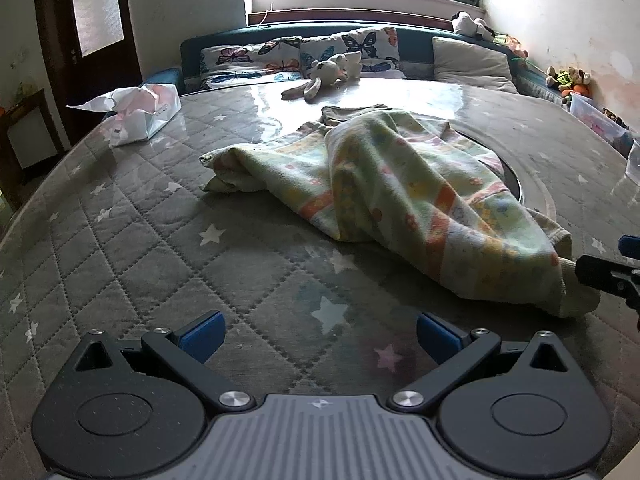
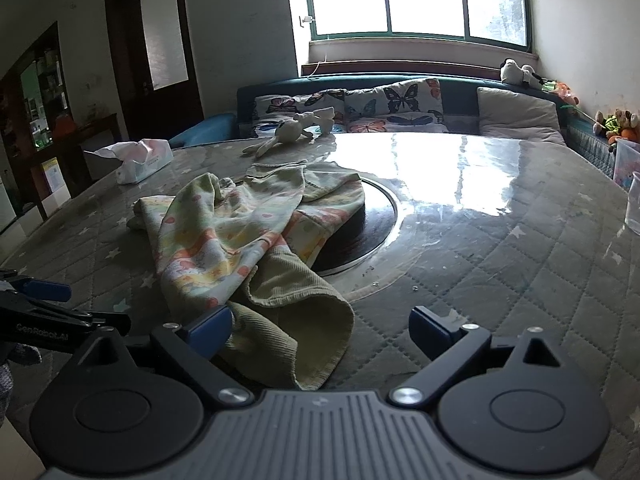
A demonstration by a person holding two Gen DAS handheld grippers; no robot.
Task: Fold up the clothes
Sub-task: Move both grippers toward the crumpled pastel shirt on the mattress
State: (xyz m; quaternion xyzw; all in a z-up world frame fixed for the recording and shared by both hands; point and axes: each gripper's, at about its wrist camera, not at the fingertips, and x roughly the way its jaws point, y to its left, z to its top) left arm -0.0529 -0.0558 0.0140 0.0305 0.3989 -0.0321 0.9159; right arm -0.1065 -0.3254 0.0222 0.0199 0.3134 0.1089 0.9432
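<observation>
The right gripper (image 2: pixel 320 330) is sitting at the bottom of the right wrist picture, and its two blue fingers (image 2: pixel 210 330) are standing wide apart. The near end of the soft cloth (image 2: pixel 224 240) is lying between them, its green ribbed edge just beside the left finger, but the fingers are not squeezing it, so nothing is being held. In the left wrist picture, the left gripper (image 1: pixel 318 334) is also at the bottom with its fingers (image 1: pixel 436 338) spread wide, and only the grey starry cover of the desk (image 1: pixel 140 248) is showing between them. The cloth is lying in the middle of that picture, running from the centre down to the lower right, where the tip of the right gripper is poking in from the edge. The cloth is looking bunched and rumpled, with one part draped over a dark round plate (image 2: pixel 360 236) set in the desk. A tissue pack (image 1: pixel 142 114) is sitting at the upper left, and a toy bunny (image 1: pixel 320 76) is lying at the top, well apart from the cloth. I think the folding is only starting: no neat fold is showing yet. The cloth probably needs spreading flat first, then folding over.
</observation>
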